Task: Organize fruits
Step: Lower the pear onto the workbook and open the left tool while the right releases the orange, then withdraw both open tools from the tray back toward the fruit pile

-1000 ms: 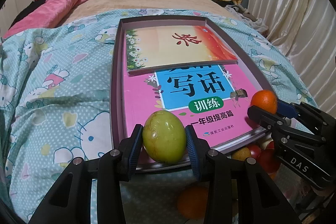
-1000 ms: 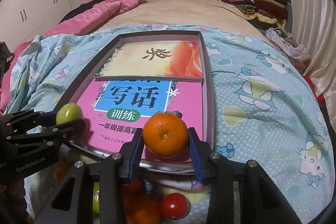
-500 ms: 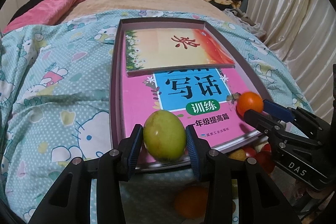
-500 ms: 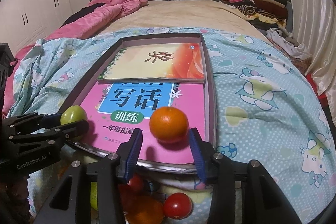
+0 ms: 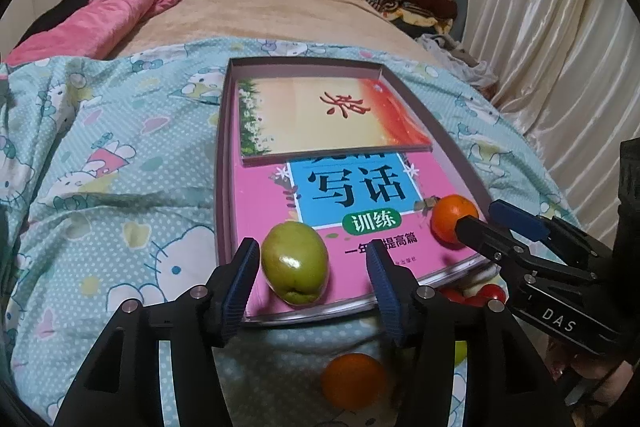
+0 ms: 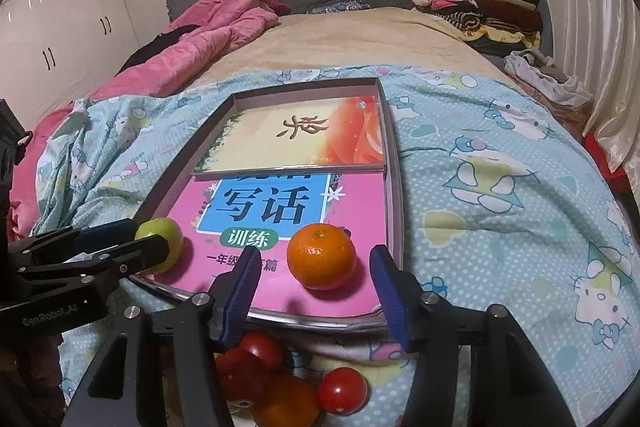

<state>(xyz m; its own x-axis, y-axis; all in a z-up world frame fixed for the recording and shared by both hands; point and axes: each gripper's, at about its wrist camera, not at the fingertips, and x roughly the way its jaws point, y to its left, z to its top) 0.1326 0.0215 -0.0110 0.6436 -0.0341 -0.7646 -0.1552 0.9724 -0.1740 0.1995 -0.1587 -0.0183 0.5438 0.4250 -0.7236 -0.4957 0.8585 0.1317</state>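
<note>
On the pink glossy book [image 5: 352,227] inside the shallow box, green oval fruit [image 5: 295,262] and round orange [image 6: 321,255] rest released; left gripper [image 5: 313,269] and right gripper [image 6: 316,277] have just opened, pads clear, likely to leave them sorted.

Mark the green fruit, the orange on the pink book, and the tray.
green fruit [image 5: 295,263], left wrist view, middle of its skin
orange [image 6: 321,255], right wrist view, centre of its peel
tray [image 6: 394,187], right wrist view, right rim

Pink book [image 5: 352,227]: "写话 训练"; right hand-held gripper [image 5: 556,323]: "DAS".
</note>
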